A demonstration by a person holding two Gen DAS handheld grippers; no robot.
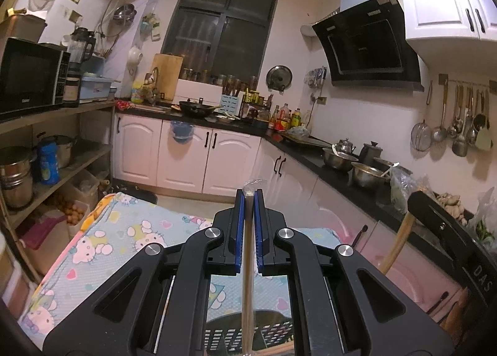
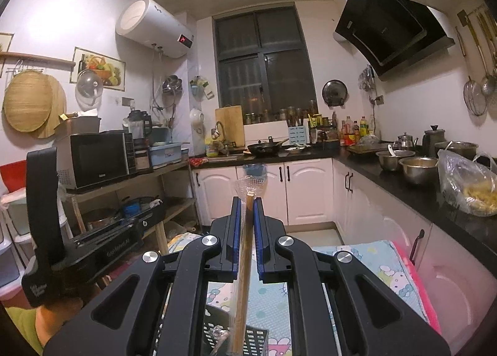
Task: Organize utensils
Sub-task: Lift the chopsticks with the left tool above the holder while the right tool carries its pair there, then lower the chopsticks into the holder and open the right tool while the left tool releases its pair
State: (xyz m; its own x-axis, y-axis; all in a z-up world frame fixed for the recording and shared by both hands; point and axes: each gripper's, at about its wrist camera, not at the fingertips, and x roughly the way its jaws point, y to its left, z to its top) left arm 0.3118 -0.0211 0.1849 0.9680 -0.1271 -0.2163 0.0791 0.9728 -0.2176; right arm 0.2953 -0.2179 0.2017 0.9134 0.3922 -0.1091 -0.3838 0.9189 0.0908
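Observation:
My left gripper (image 1: 248, 197) is shut on a thin wooden utensil in clear plastic wrap (image 1: 247, 262), held upright between the blue pads, its wrapped tip sticking out above the fingertips. Its lower end reaches a black slotted basket (image 1: 273, 335) below. My right gripper (image 2: 247, 203) is shut on another wrapped wooden utensil (image 2: 243, 278), also upright, over the same black basket (image 2: 254, 337). The right gripper's body shows at the right edge of the left wrist view (image 1: 450, 231); the left one shows at the left of the right wrist view (image 2: 46, 216).
A table with a Hello Kitty cloth (image 1: 118, 238) lies under both grippers. A black counter (image 1: 341, 163) with steel bowls (image 1: 366, 174) runs along the right. Shelves with a microwave (image 1: 31, 76) stand left. A plastic bag (image 2: 466, 188) sits on the counter.

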